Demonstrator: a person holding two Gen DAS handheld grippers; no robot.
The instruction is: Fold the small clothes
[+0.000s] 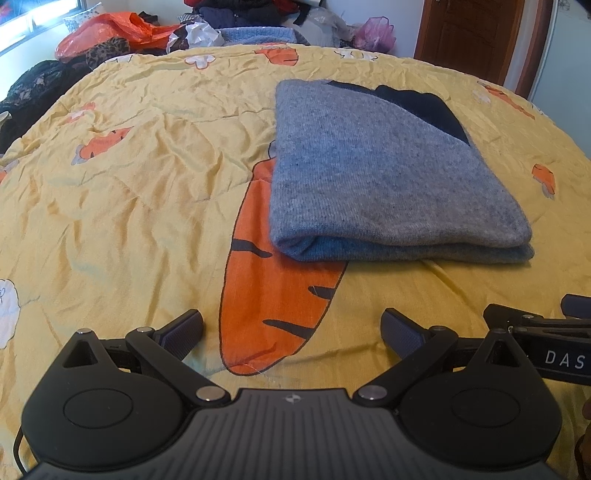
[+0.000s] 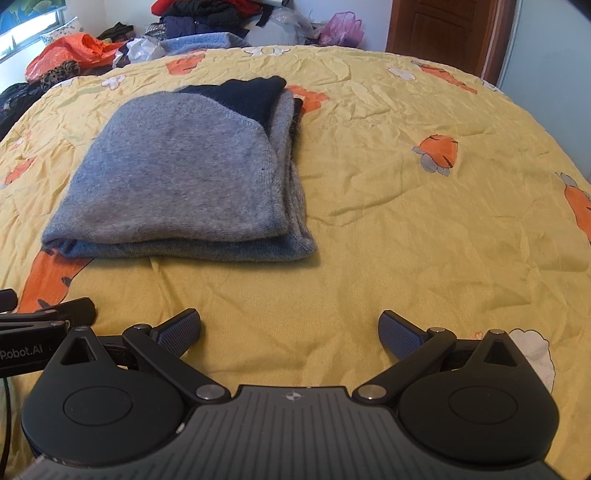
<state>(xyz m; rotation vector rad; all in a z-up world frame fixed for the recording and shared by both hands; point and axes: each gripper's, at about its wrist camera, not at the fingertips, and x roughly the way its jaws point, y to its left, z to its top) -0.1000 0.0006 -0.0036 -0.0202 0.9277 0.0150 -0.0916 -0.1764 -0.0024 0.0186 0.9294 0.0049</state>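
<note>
Grey knit fabric forms the folded garment [image 1: 391, 177], which is laid flat on the yellow quilt [image 1: 129, 192] of the bed, with a dark navy section [image 1: 428, 105] exposed at its far end. Several layers are seen stacked along the near edge of the garment. Its left side is laid over a large orange carrot print [image 1: 273, 310] on the quilt. In the right wrist view the garment [image 2: 177, 177] is located ahead and to the left, well apart from both tongs.

The left tongs [image 1: 291, 328] are held above the quilt near its front edge, with the fingers spread wide and nothing gripped between them. The right tongs [image 2: 290, 328] are likewise spread wide and empty, just beside the left tongs. Part of the right unit [image 1: 546, 339] is visible at the right edge of the left wrist view.

Beyond the far edge of the bed, an orange plastic bag [image 1: 110, 31], a pile of dark clothes [image 2: 207, 18], a pink bag [image 2: 341, 27] and a brown wooden door [image 1: 469, 37] are seen.
</note>
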